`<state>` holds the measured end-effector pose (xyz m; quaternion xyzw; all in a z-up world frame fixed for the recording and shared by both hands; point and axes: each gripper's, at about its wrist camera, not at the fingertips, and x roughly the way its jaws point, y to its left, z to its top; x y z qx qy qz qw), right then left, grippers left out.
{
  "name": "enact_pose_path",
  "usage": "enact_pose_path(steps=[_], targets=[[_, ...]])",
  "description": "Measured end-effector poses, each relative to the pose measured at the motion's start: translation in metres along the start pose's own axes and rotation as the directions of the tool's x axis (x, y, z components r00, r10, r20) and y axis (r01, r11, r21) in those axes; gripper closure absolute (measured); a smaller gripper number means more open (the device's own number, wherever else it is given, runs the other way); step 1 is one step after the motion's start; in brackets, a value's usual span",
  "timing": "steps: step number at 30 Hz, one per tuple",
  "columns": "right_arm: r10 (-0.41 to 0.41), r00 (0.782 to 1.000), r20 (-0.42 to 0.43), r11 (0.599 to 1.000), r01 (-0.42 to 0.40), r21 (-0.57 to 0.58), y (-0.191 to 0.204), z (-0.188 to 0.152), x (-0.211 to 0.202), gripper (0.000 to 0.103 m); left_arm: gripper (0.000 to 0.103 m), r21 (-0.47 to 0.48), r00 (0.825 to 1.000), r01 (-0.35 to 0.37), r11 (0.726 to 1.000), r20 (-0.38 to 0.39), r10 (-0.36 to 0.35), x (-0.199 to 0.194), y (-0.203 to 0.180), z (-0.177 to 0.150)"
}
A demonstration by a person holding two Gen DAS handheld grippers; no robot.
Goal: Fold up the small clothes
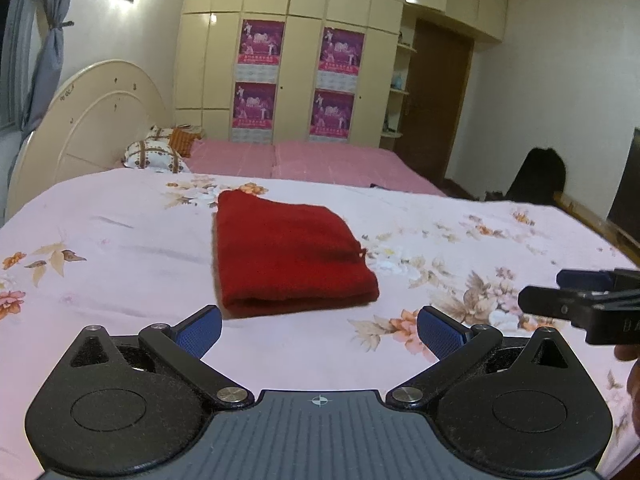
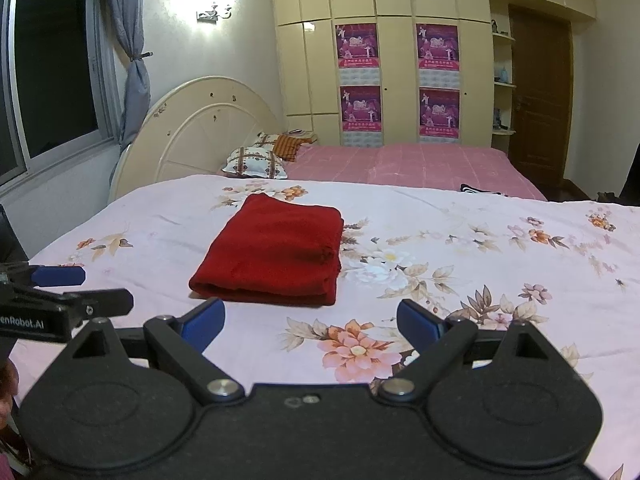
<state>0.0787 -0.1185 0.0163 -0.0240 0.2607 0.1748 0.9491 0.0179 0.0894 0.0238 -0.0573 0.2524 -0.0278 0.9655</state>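
red cloth [image 1: 292,256] is lying folded on the bed [image 1: 120,240]. left gripper [image 1: 318,330] and right gripper [image 2: 310,322] are hovering, jaws apart, holding nothing. folding looks finished; next likely means fetching another garment.

The poster [image 2: 358,46] print is too small to read; picture edges crop both neighbouring tongs.

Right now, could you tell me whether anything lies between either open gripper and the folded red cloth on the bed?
Nothing visible does. The red cloth lies folded on the floral bedsheet, and only bare sheet separates it from the left gripper and the right gripper. Both are open and apart from the cloth.
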Motion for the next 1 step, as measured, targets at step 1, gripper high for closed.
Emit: enact_pose_path(steps=[1], targets=[[0.001, 1.000, 0.000, 1.000, -0.001, 0.000, -0.0003, 0.0000, 0.0000, 0.011, 0.000, 0.003, 1.000, -0.004, 1.000, 0.003, 0.004, -0.0004, -0.0002, 0.0002]])
